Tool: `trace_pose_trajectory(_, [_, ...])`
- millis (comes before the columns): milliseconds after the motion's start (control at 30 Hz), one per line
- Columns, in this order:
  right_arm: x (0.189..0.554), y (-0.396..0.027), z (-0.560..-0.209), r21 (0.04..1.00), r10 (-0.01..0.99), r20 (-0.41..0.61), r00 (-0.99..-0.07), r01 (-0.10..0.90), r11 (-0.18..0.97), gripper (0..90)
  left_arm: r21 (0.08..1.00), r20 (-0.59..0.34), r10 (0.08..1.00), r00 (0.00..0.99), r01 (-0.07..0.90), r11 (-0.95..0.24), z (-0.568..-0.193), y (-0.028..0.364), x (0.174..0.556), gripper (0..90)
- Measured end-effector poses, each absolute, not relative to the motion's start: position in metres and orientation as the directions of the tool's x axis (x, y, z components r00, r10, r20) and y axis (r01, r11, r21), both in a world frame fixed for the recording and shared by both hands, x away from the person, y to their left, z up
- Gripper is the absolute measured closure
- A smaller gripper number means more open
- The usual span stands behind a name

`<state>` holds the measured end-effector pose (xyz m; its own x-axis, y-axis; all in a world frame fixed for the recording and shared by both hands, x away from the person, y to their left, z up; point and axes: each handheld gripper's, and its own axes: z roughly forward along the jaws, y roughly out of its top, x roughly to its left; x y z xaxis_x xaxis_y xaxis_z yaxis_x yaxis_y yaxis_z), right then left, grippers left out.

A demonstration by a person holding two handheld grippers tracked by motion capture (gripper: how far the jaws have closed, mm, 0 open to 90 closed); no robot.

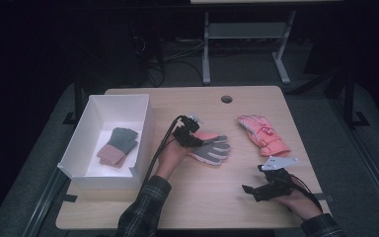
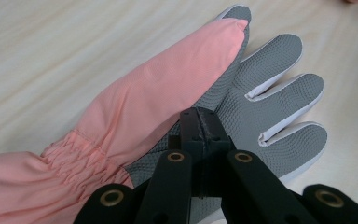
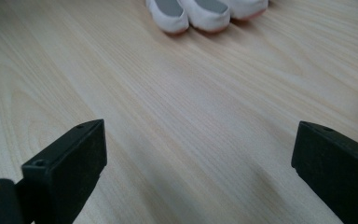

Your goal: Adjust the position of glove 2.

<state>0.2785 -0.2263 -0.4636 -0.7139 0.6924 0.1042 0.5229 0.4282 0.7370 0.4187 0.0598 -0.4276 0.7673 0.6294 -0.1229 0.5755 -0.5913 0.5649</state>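
Left gripper point(image 2: 204, 122) rising from the bottom edge, black jaws brought together, tips pinching the grey palm fabric of a glove point(image 2: 242, 112) near its middle. Glove lying on a pale wooden table point(image 2: 51, 56), pink back folded over along the upper left, gathered elastic cuff at the lower left. Four grey textured fingers point(image 2: 279, 60) with white edging fanned toward the upper right, tips resting on the wood. Brass-coloured rivets visible on the jaw links below.

Glove point(image 2: 158, 88) pink w/ grey palm.
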Motion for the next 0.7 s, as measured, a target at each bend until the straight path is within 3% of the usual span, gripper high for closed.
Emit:
trace_pose_trajectory(433, [0.276,-0.228,-0.463,0.734,0.698,0.101,-0.709,0.527,0.428,2.8,0.571,-0.146,0.517,0.844,0.498,-0.652,-0.431,0.031,0.375,89.8])
trace_pose_trajectory(700, [0.274,-0.23,-0.463,0.727,0.711,0.105,-0.695,0.541,0.422,2.8,0.593,-0.134,0.509,0.85,0.481,-0.646,-0.413,0.036,0.385,89.7])
